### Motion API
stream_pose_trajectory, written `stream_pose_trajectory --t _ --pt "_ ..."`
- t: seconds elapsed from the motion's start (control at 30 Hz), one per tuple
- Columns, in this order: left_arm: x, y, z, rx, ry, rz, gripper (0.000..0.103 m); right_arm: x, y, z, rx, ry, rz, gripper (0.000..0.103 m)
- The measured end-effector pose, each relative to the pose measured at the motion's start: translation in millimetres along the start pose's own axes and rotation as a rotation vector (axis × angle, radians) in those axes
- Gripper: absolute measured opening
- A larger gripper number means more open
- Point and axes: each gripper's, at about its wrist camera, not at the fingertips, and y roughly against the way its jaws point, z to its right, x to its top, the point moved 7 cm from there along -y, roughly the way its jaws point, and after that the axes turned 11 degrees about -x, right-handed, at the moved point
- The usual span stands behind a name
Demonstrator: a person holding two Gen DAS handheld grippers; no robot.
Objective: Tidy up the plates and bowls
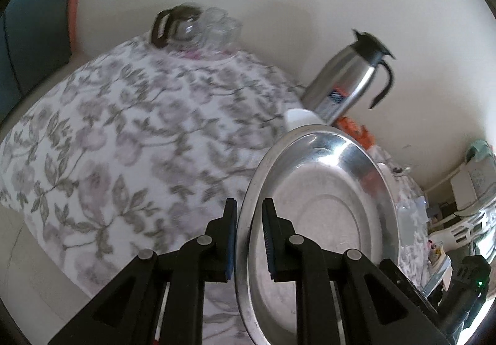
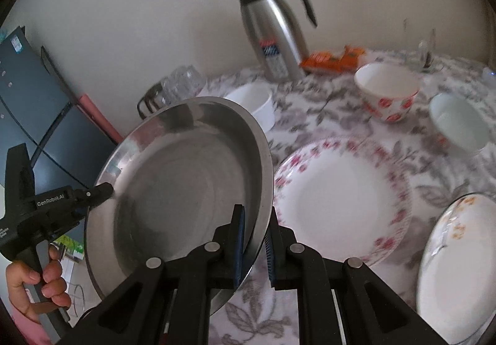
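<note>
Beyond the lifted steel plate (image 2: 183,171), flask (image 2: 272,35), bowls, floral plate (image 2: 341,199)

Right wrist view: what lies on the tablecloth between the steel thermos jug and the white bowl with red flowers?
An orange packet lies between the steel thermos jug and the white bowl with red flowers, in the right wrist view.

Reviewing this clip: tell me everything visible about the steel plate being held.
The steel plate is round, shiny metal with a flat centre, sloped wall and narrow rim. It is empty, lifted clear of the floral tablecloth and tilted. The left gripper pinches one rim edge, the right gripper the opposite edge, pads on both faces. In the right wrist view it hangs left of the pink-flowered plate, in front of a white bowl. Nothing else touches it.
</note>
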Motion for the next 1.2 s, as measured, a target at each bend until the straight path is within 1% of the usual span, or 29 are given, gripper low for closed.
stream_pose_trajectory --t 0.13,0.23,0.37,0.57,0.7,0.9,1.1,1.2 --pt "0 -4 35 -0.033 -0.034 -0.008 0.017 13 20 26 -0.037 -0.015 0.054 0.013" --pt "0 -11 62 -0.054 -0.056 -0.01 0.017 21 29 47 -0.072 -0.037 0.078 0.013" --pt "-2 -22 97 -0.08 -0.093 -0.018 0.017 25 33 77 -0.113 -0.081 0.081 0.013" --pt "-17 -48 132 -0.111 -0.129 -0.06 0.017 18 31 120 -0.183 -0.151 0.055 0.013" --pt "-26 -70 136 -0.117 -0.105 -0.098 0.017 16 24 140 -0.213 -0.191 0.024 0.013" --pt "-38 -102 127 -0.123 -0.039 -0.148 0.017 12 9 155 -0.27 -0.175 -0.007 0.013" --pt "-46 -121 112 -0.138 0.015 -0.158 0.017 8 -5 158 -0.291 -0.161 -0.029 0.014" --pt "-46 -125 108 -0.15 0.029 -0.16 0.017 6 -13 158 -0.292 -0.16 -0.037 0.014"
